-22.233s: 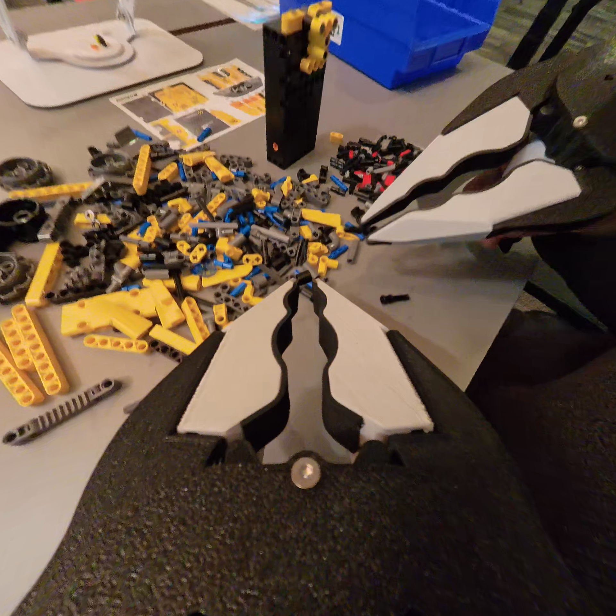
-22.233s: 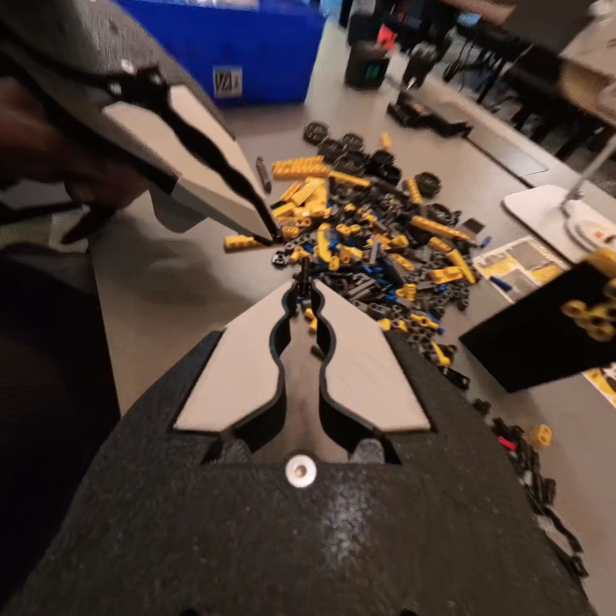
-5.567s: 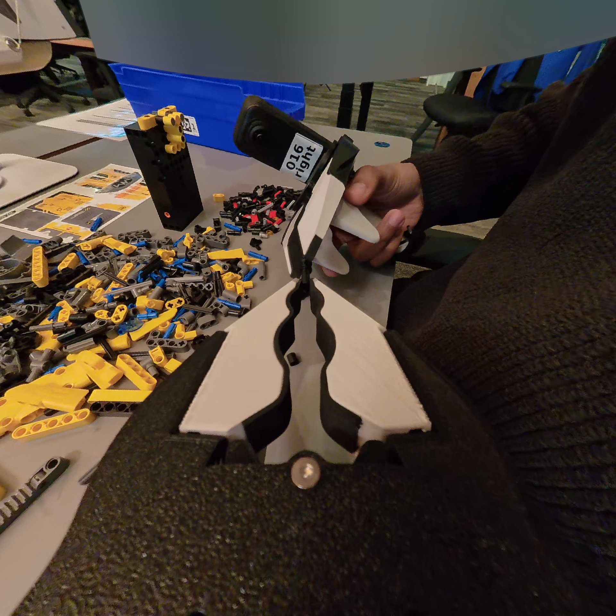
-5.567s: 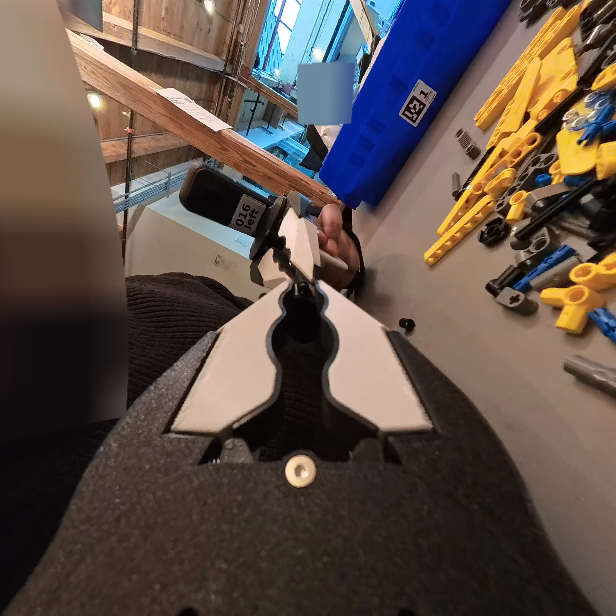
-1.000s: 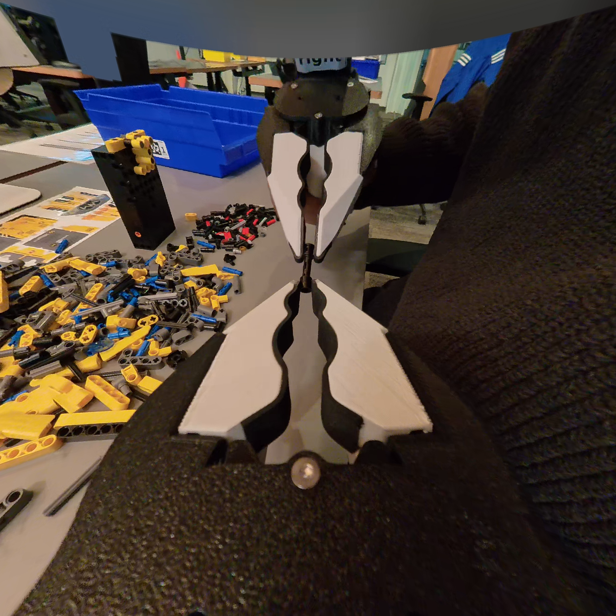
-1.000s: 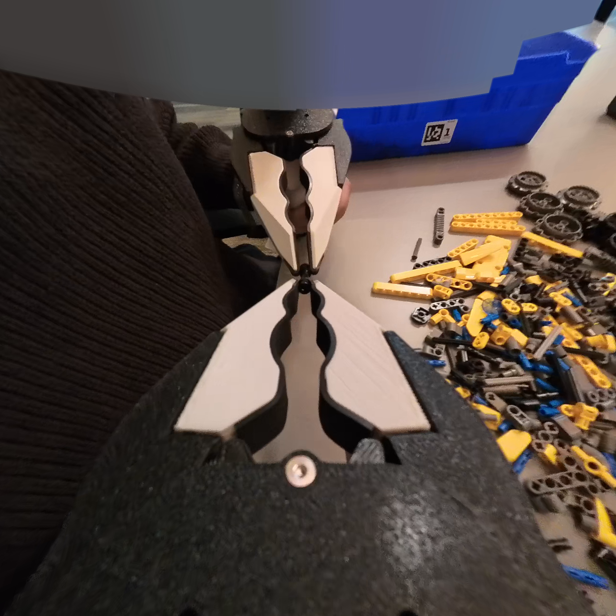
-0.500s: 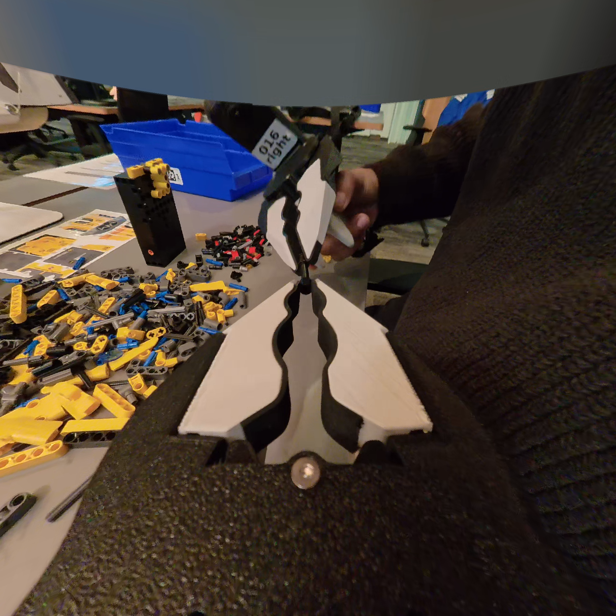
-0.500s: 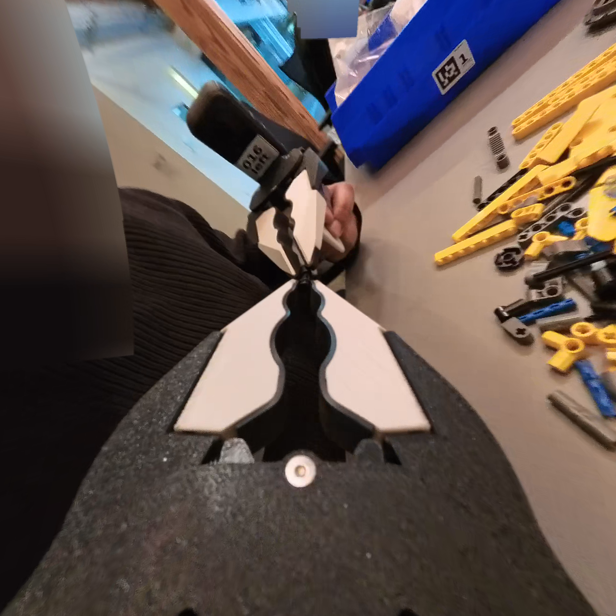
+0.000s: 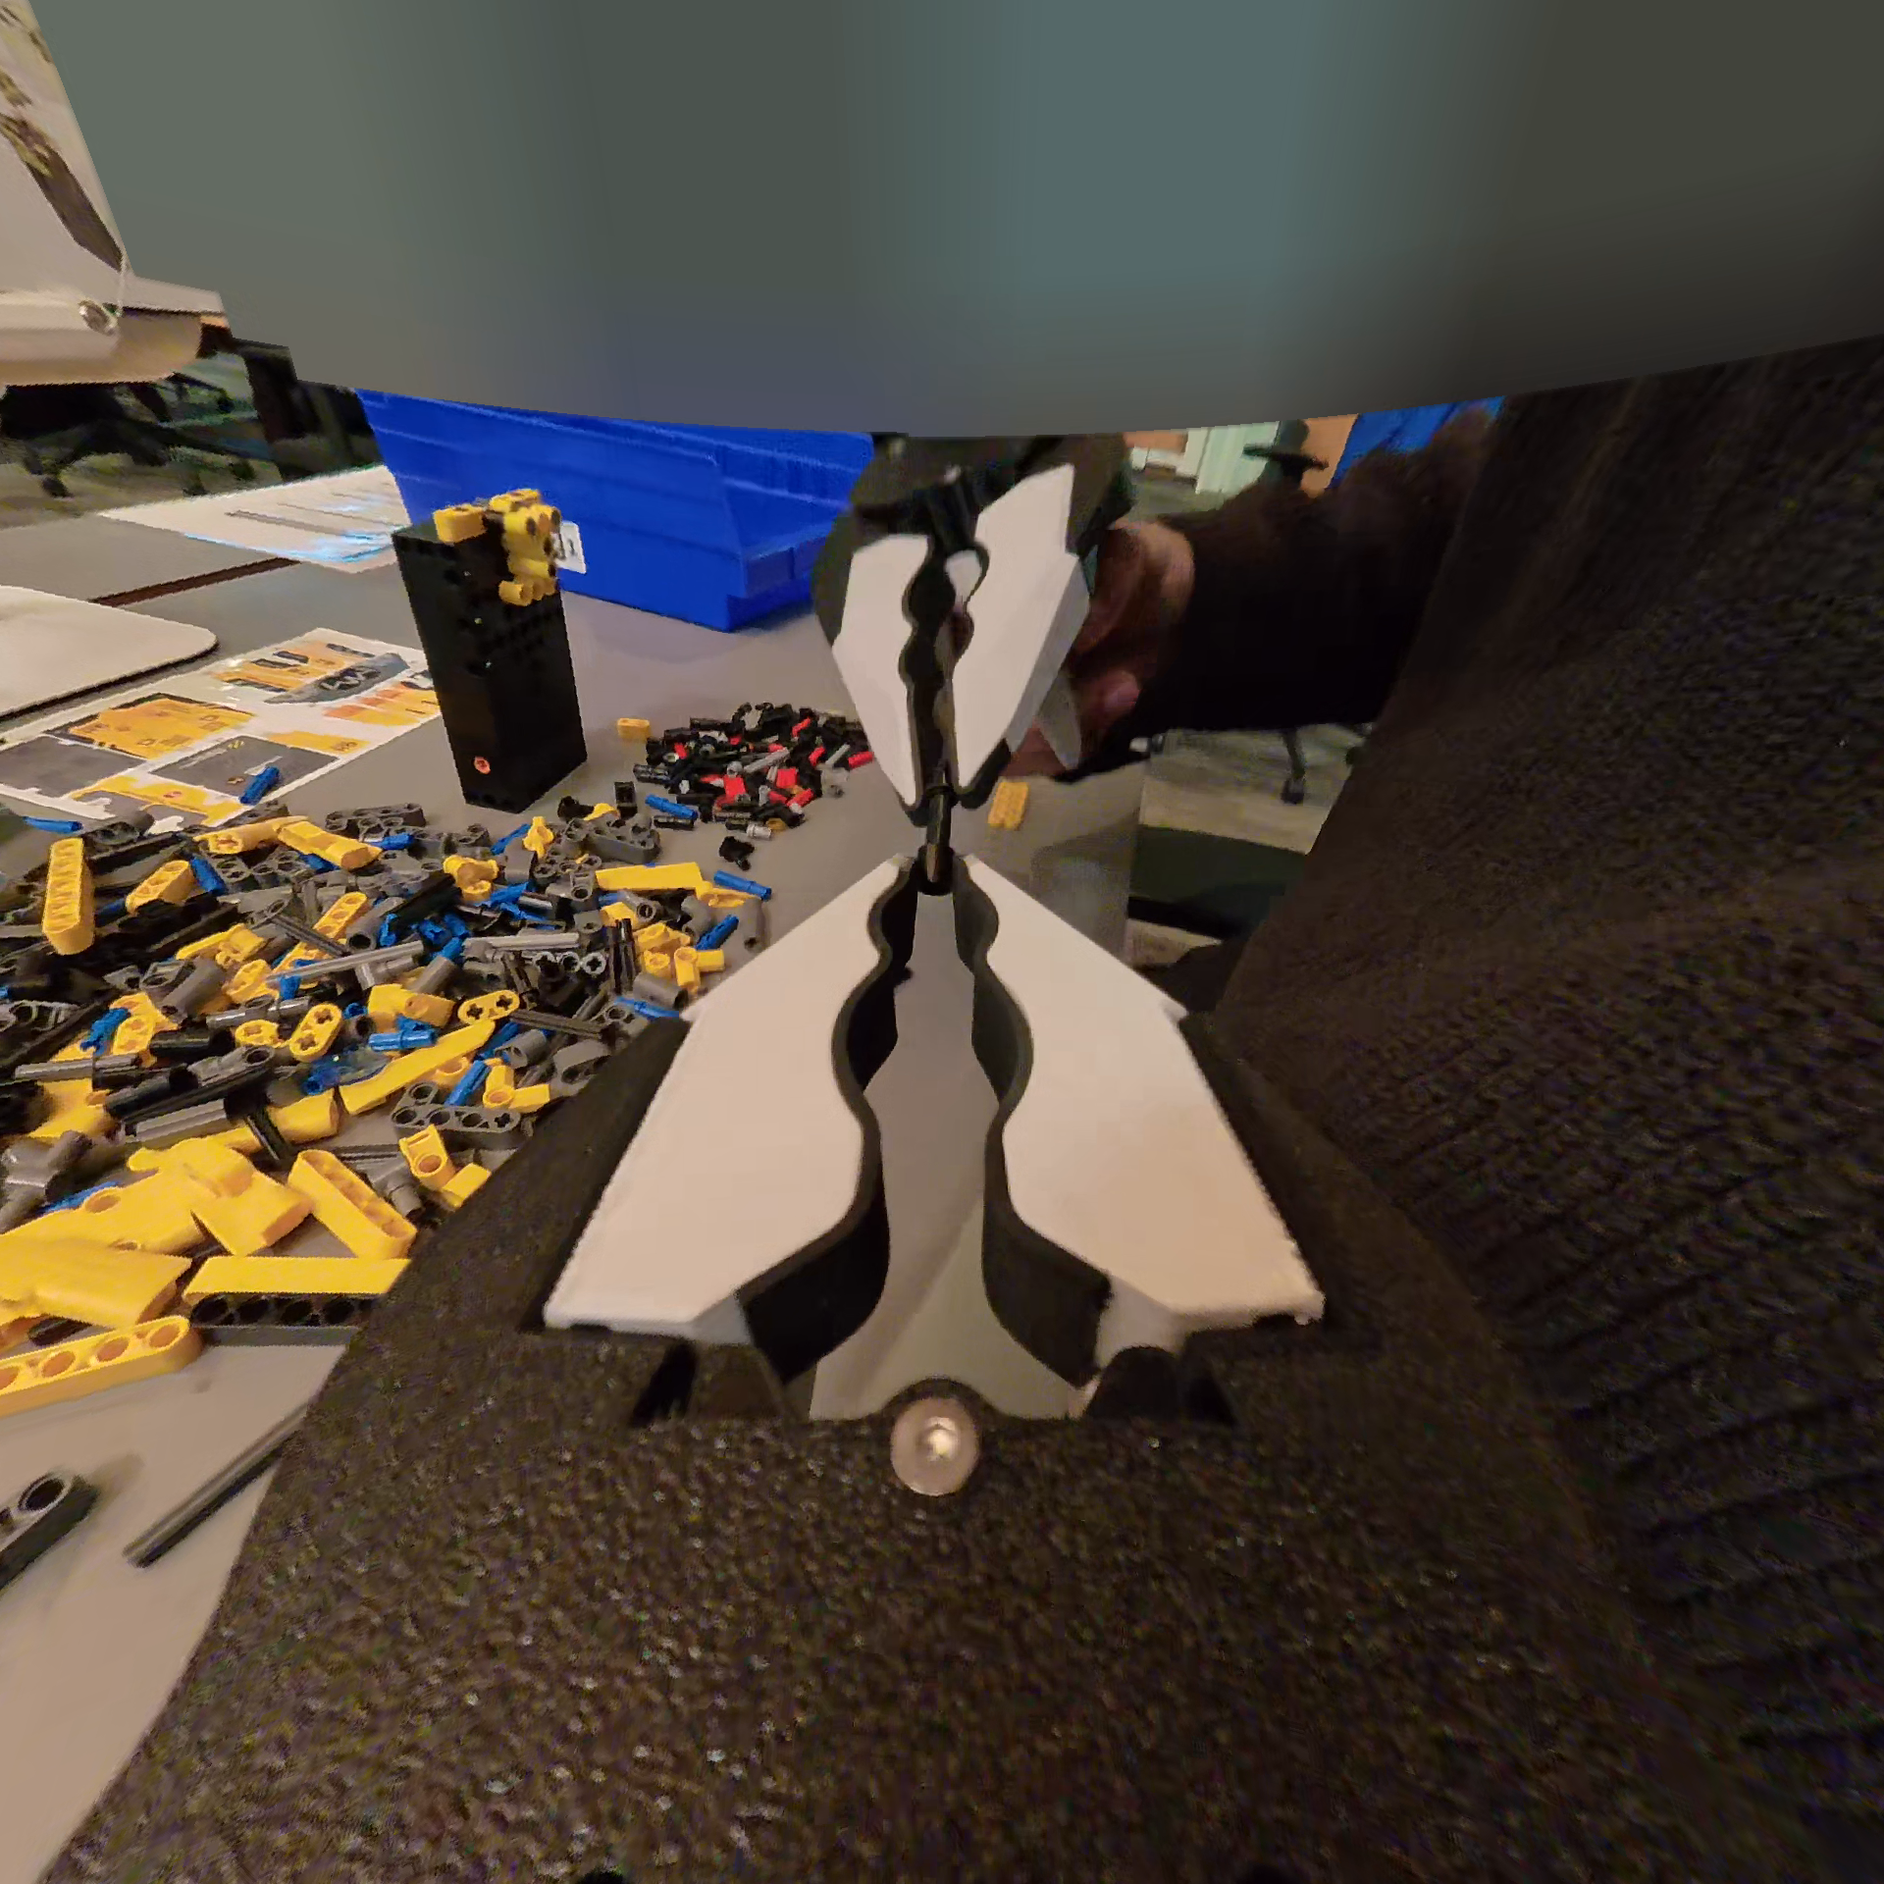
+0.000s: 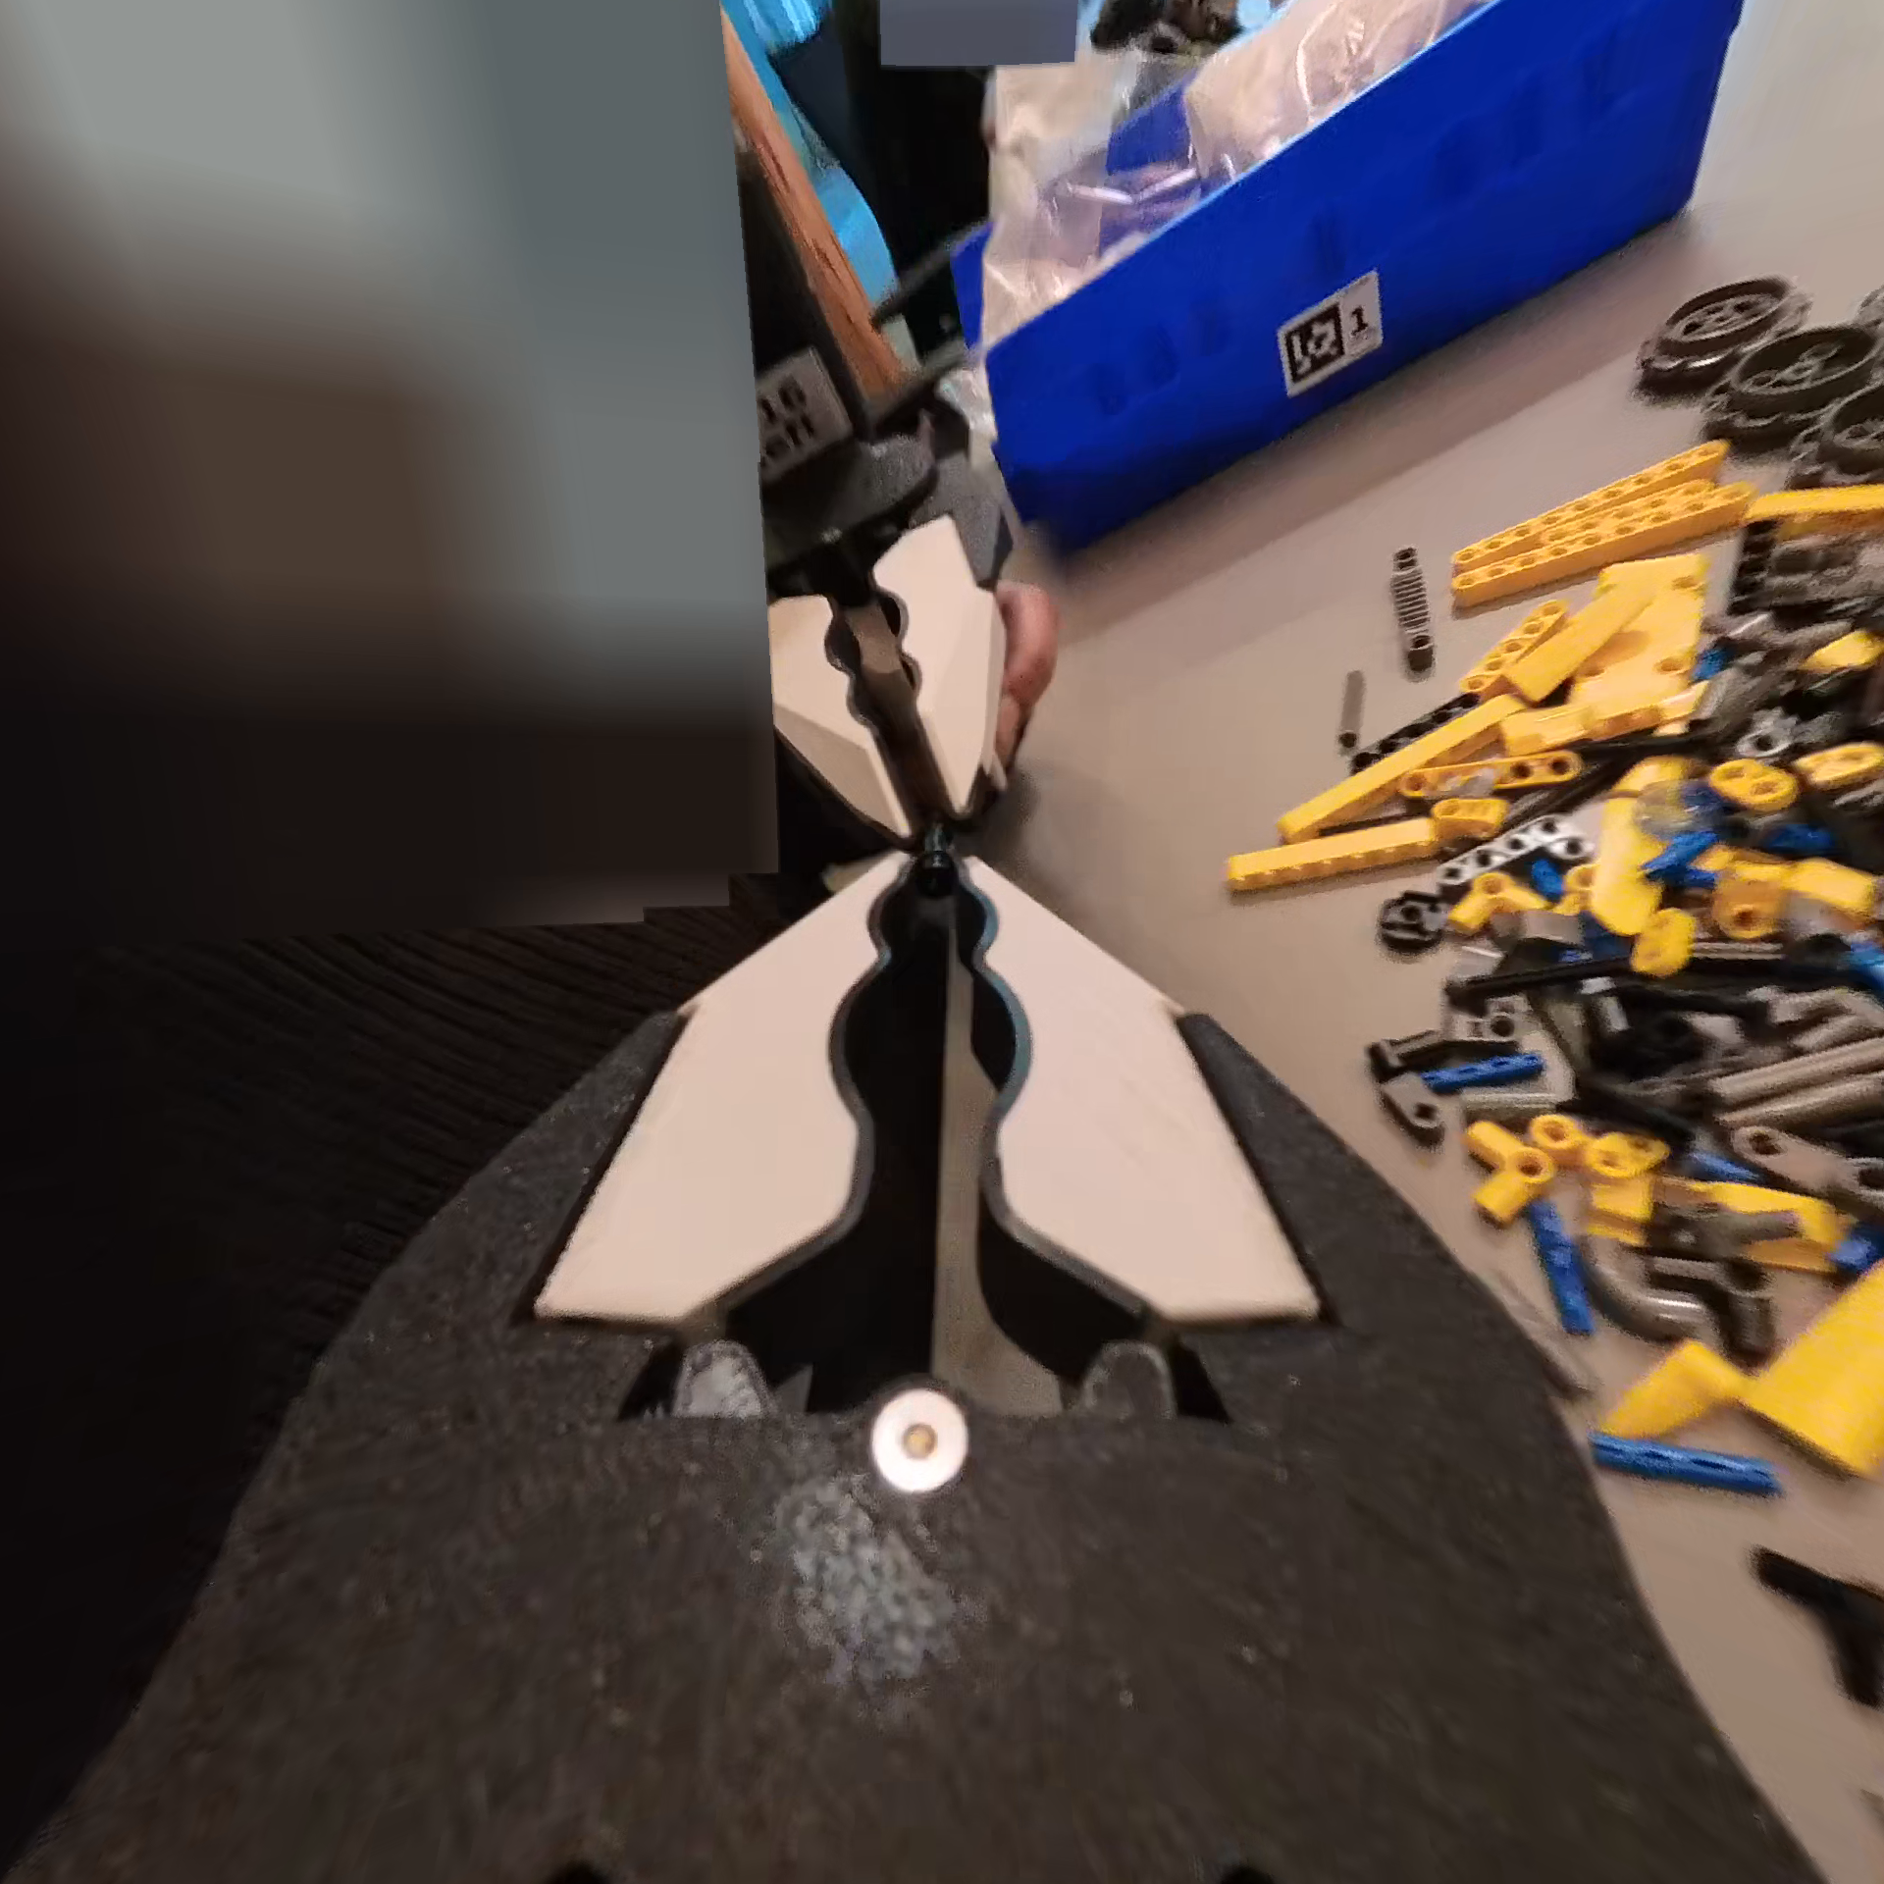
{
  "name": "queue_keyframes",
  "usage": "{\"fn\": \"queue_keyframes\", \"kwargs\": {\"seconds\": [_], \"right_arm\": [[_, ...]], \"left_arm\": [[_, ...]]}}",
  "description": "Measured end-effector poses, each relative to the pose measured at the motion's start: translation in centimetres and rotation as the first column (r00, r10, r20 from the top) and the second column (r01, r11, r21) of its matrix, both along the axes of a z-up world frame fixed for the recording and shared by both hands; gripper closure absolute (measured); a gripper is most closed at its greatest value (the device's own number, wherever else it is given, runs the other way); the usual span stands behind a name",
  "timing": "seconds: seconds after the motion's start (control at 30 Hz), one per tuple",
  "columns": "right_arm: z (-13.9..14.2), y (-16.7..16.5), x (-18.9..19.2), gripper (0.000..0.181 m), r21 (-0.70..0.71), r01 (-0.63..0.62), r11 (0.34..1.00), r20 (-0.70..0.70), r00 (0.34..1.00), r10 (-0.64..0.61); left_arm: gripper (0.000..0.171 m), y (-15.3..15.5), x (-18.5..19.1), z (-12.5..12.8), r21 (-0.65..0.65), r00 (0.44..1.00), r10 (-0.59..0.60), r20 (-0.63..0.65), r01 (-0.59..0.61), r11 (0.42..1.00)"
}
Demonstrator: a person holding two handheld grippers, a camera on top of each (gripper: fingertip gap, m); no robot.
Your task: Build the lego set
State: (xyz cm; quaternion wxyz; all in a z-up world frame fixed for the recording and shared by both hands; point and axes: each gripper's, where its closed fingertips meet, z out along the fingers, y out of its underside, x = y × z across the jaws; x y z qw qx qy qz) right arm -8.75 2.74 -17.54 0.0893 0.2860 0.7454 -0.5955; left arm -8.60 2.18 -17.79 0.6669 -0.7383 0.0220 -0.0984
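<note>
While held tip to tip above the grey table's [image 9: 1060,877] edge, the left gripper [image 9: 933,867] and right gripper [image 9: 943,777] are both clenched on one small black plastic pin [image 9: 935,816], its long axis running from one gripper to the other.

dim warm indoor light | wide-angle edge distortion | right view motion-blurred

The left gripper [image 9: 933,879] and right gripper [image 10: 934,875] point tip to tip, jaws of both closed on one small black pin [image 9: 934,816].
</note>
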Motion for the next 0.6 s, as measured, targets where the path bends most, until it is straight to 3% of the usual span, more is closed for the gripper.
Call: {"fn": "queue_keyframes", "kwargs": {"seconds": [0.13, 0.6], "right_arm": [[-0.57, 0.25, 0.11, 0.176, 0.133, -0.028, 0.991, -0.083, 0.996, 0.040], [-1.02, 0.43, 0.08, 0.176, 0.182, -0.064, 0.981, -0.124, 0.988, 0.088]], "left_arm": [[0.166, 0.24, 0.15, -0.72, -0.048, 0.999, -0.005, -0.034, 0.003, 0.999], [0.167, 0.47, 0.15, -1.21, -0.084, 1.000, -0.010, -0.025, 0.008, 0.996]]}}
